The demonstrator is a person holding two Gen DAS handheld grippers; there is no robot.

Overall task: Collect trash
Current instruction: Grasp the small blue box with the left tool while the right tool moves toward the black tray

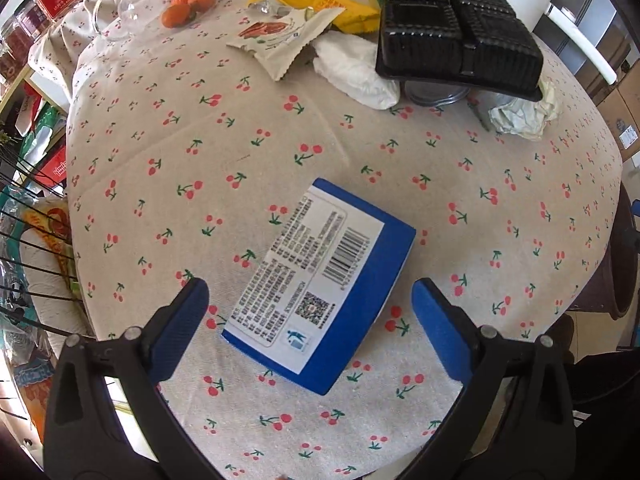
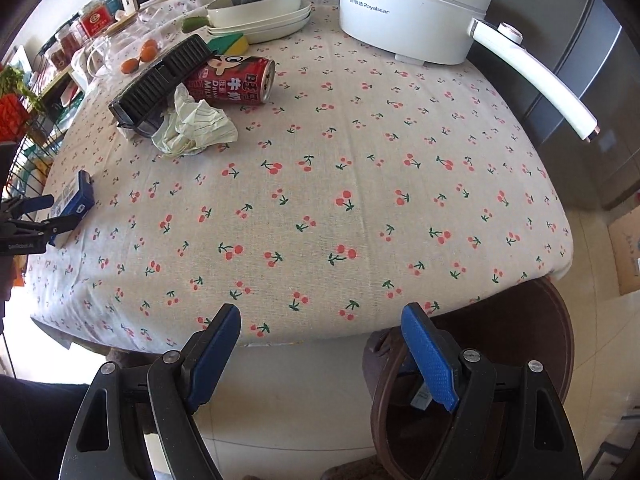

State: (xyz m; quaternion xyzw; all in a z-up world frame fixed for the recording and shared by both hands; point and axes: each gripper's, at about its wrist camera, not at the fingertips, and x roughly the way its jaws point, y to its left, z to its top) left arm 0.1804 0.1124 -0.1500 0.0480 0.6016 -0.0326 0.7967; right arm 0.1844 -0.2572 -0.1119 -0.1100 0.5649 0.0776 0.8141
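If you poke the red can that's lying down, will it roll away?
Probably. The red can lies on its round side, so a push across it should roll it. The crumpled paper and black tray beside it might stop it that way.

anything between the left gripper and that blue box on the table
Nothing visible. The left gripper hangs open right over the blue box, which lies alone on bare tablecloth, one blue finger at each side.

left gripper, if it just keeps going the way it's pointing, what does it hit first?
Most likely the blue box. It lies flat on the tablecloth between the open fingers of the left gripper, which points steeply down at it. The gap to the box is hard to judge from the fisheye view.
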